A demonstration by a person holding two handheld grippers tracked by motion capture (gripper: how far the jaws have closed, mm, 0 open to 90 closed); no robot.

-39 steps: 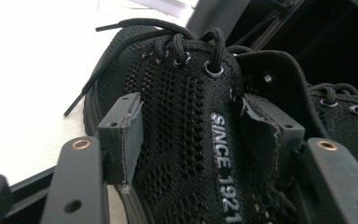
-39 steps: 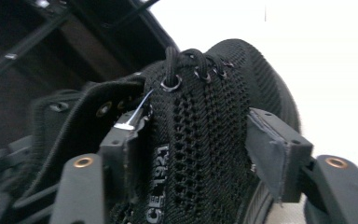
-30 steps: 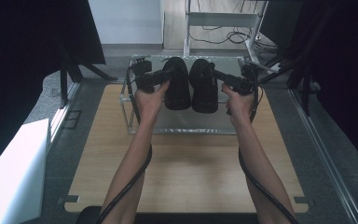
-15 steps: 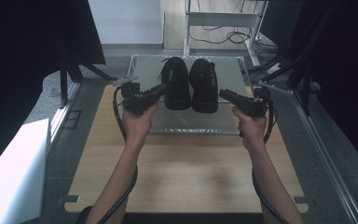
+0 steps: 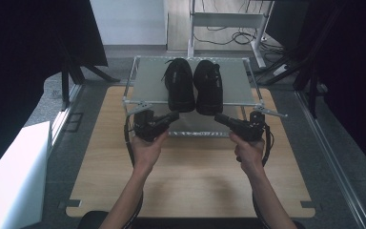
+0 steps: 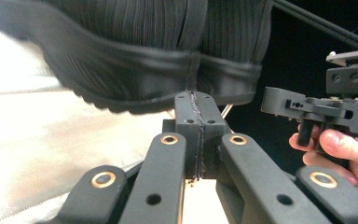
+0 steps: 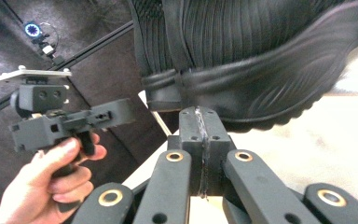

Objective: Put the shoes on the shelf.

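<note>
In the high view, two black shoes (image 5: 193, 86) stand side by side, touching, on a grey shelf (image 5: 147, 86) at upper centre of the frame, above a wooden table (image 5: 190, 176). The left gripper (image 5: 171, 116) and right gripper (image 5: 218, 118) sit just below the shelf's near edge at mid-frame, tips pointing inward toward each other and apart. In each gripper view the jaws are pressed together with nothing between them, and the shoe heels loom close above.
</note>
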